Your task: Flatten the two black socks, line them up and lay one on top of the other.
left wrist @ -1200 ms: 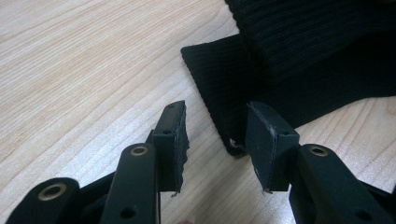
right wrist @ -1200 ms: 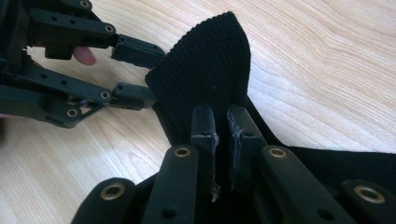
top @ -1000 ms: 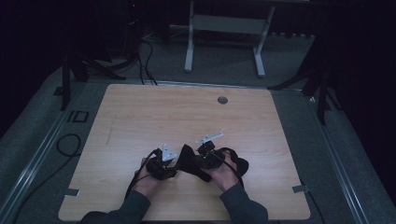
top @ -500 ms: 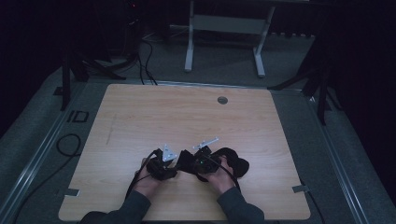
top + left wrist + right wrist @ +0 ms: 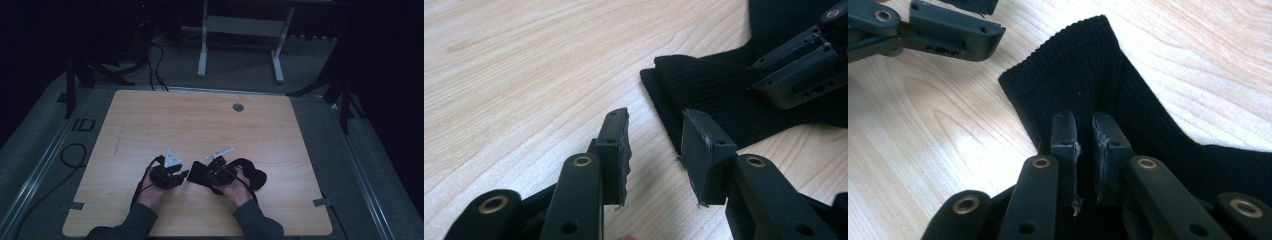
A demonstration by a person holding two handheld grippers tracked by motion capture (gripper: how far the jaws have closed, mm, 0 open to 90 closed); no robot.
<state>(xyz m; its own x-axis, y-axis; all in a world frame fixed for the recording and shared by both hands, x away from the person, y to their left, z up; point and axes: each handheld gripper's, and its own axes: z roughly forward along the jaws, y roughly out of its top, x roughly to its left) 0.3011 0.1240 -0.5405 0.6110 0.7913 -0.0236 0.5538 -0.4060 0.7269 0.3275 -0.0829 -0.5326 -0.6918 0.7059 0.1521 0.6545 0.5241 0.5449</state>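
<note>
A black ribbed sock [image 5: 254,178] lies on the wooden table [image 5: 200,125] near its front edge, cuff pointing left. My right gripper [image 5: 206,173] rests over the cuff; in the right gripper view its jaws [image 5: 1085,135] stand nearly together, pinching a raised fold of the sock [image 5: 1073,75]. My left gripper [image 5: 183,176] sits just left of the cuff. In the left gripper view it [image 5: 655,140] stands open just short of the sock's edge [image 5: 714,95], with only the table between its pads. The right gripper [image 5: 804,70] lies on the sock beyond.
A round grommet hole [image 5: 238,107] sits near the table's far edge. Tape strips mark the front corners [image 5: 76,205]. Cables [image 5: 75,152] and a white stand [image 5: 240,25] are on the floor around the table. The left gripper [image 5: 948,35] appears at the top left of the right gripper view.
Both hands have edged slightly left and toward the front edge. The right gripper has come down closer onto the sock's cuff. The sock has stayed in place.
</note>
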